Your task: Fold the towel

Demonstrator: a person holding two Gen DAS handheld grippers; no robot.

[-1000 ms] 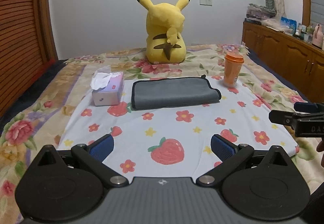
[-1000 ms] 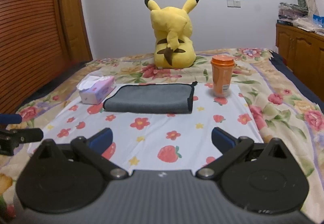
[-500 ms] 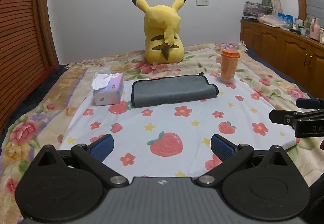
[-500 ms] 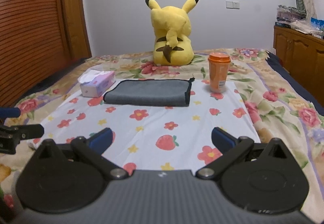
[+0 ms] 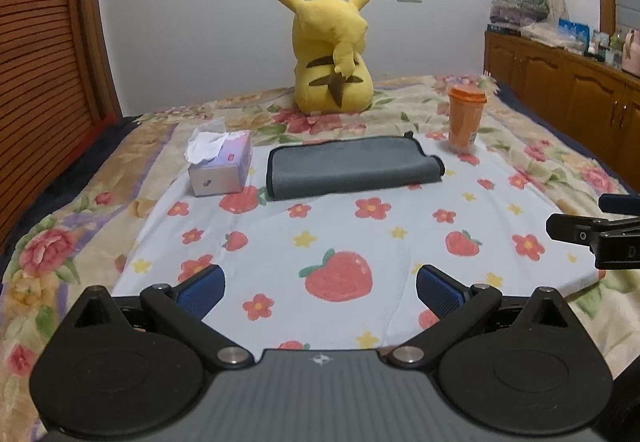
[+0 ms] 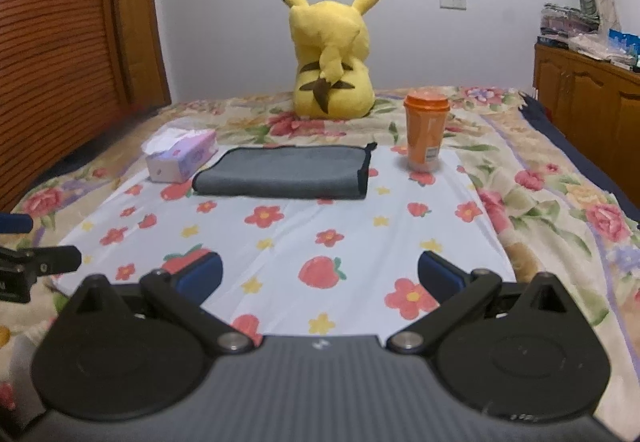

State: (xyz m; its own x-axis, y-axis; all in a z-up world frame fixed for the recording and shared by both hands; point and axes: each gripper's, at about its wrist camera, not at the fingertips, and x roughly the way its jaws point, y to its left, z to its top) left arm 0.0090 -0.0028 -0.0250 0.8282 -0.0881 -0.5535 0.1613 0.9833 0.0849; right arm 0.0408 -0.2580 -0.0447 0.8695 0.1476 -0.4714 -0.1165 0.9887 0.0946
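Observation:
A grey towel (image 5: pixel 352 166) with a dark border lies folded flat on a white strawberry-print cloth (image 5: pixel 340 238) at the far side; it also shows in the right wrist view (image 6: pixel 284 172). My left gripper (image 5: pixel 320 288) is open and empty, well short of the towel, above the cloth's near edge. My right gripper (image 6: pixel 320 274) is open and empty too, equally far back. Each gripper shows at the edge of the other's view: the right one (image 5: pixel 592 234) and the left one (image 6: pixel 36 266).
A tissue box (image 5: pixel 220 168) sits left of the towel, an orange cup (image 5: pixel 466 120) right of it, a yellow plush toy (image 5: pixel 332 54) behind. All rest on a floral bedspread (image 6: pixel 560 202). A wooden cabinet (image 5: pixel 580 82) stands at the right, a slatted wooden wall (image 5: pixel 44 62) at the left.
Both grippers have drawn back slightly from the towel over the second. Their jaws stayed open. The towel has not moved.

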